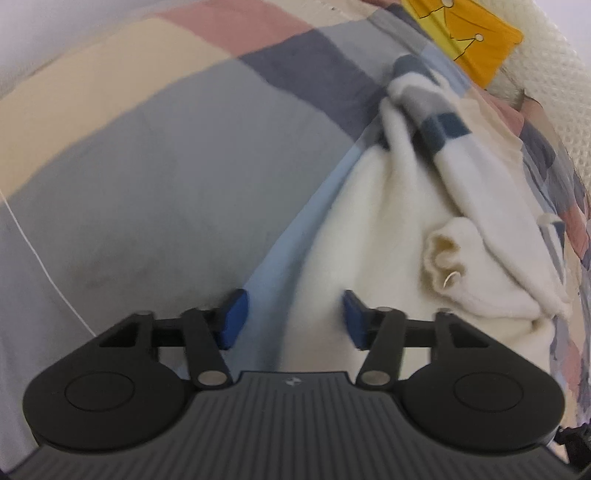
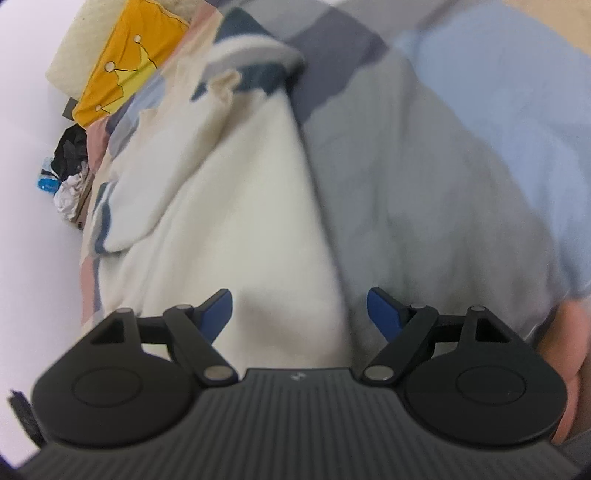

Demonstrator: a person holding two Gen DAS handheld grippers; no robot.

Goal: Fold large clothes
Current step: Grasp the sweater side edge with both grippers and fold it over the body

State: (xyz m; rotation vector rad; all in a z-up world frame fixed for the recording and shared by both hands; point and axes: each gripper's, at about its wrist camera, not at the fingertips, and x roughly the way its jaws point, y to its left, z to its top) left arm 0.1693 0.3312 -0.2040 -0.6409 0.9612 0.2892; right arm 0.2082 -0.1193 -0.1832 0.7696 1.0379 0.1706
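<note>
Reaching for the cream sweater (image 1: pixel 376 206) lying rumpled on the patchwork blanket (image 1: pixel 166 177), its blue-striped sleeve (image 1: pixel 432 122) flopped across the top. My left gripper (image 1: pixel 293 319) hangs open over the sweater's long edge, nothing between the pads; my right gripper (image 2: pixel 299 314) is open wider over the same edge, also empty. I'd come down low, pinch only the top layer near the hem, both sides level, then lift together. No readable writing anywhere; the yellow pillow (image 1: pixel 469 33) shows only a crown drawing.
</note>
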